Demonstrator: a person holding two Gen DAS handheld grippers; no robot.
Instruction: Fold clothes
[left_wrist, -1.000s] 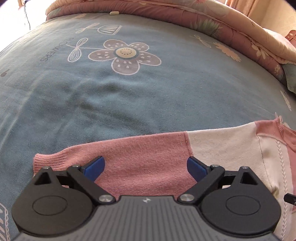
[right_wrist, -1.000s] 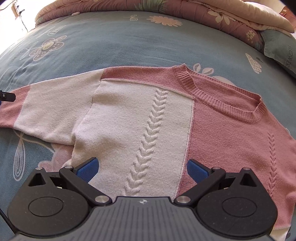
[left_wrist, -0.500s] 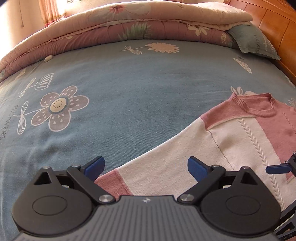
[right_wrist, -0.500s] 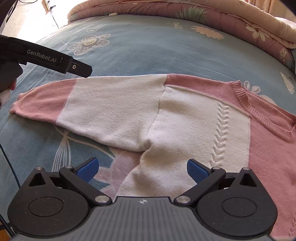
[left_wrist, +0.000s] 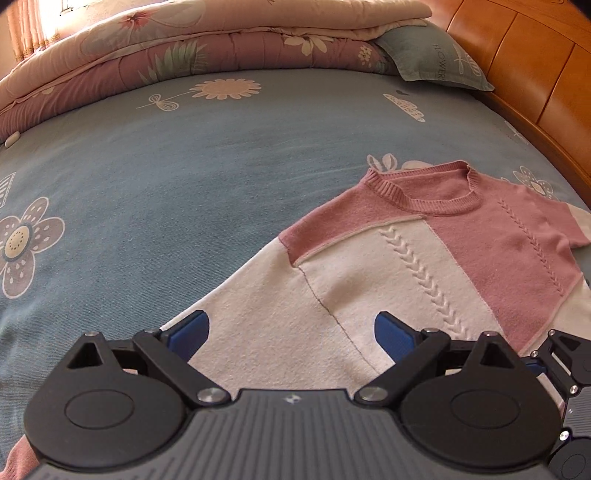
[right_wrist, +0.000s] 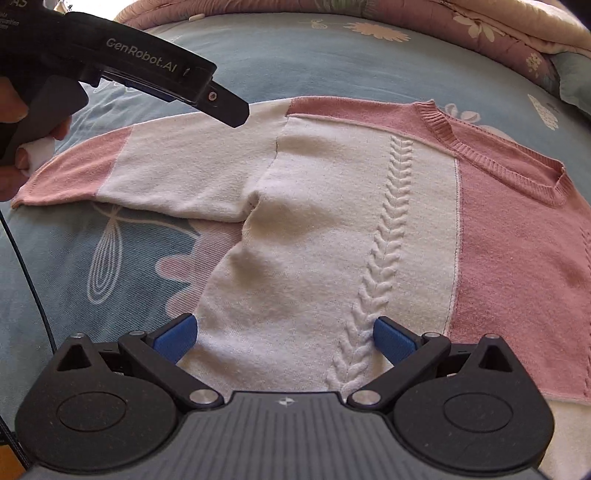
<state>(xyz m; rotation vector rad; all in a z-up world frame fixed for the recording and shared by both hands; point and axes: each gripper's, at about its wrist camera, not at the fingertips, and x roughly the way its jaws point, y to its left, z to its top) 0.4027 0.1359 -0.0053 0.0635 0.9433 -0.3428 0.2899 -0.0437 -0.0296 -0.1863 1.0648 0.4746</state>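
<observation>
Fingers of the right gripper (right_wrist: 282, 336) are standing spread over the sweater's (right_wrist: 332, 229) white lower part, pinching nothing. The left gripper (left_wrist: 291, 330) is hovering likewise spread above the white sleeve. The sweater is lying flat on the bed (left_wrist: 184, 177), collar toward the quilt (left_wrist: 184, 48) along the far edge.

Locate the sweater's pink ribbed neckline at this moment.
In the left wrist view the neckline lies right of centre on the blue bedsheet, toward the wooden headboard.
</observation>
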